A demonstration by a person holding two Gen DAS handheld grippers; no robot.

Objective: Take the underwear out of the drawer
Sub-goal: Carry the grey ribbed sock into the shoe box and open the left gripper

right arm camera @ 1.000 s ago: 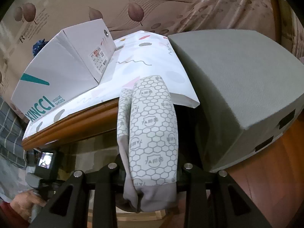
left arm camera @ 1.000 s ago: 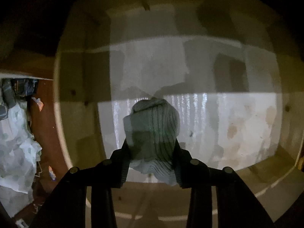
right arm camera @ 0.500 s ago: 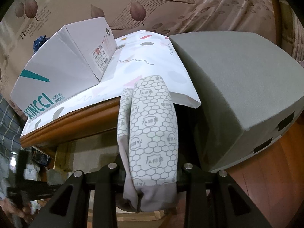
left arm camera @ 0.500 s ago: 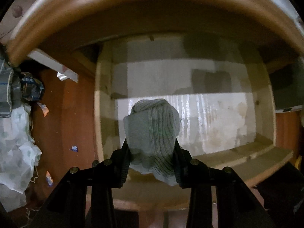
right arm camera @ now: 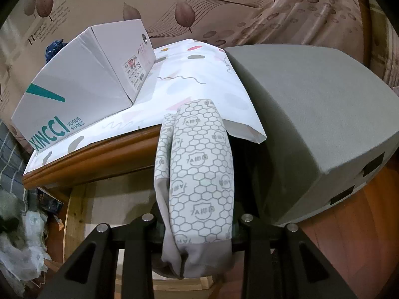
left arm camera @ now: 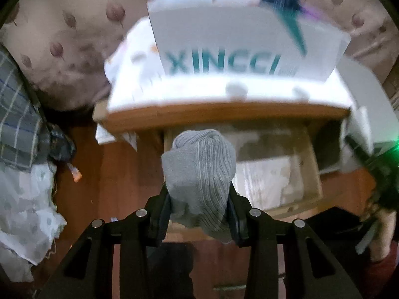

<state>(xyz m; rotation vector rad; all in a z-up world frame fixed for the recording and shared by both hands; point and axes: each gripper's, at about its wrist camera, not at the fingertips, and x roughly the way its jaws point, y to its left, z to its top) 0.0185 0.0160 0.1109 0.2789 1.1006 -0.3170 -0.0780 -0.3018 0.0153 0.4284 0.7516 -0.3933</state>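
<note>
- My left tool (left arm camera: 199, 199) was clamped on a rolled grey striped underwear (left arm camera: 199, 172), its two fingers pressed against the bundle's sides.
- That bundle hung above the open drawer (left arm camera: 309, 164), clear of its pale lining.
- My right tool (right arm camera: 199, 221) gripped a hexagon-print underwear (right arm camera: 202, 174), folded long, in front of the drawer's wooden frame.
- The drawer sat under the table (right arm camera: 92, 159), whose top wore a patterned white cover (right arm camera: 199, 74).
- A white shoe box (right arm camera: 82, 84) stood on that cover.
- A grey fabric box (right arm camera: 311, 114) stood just beside the table, on the wooden floor (right arm camera: 361, 224).
</note>
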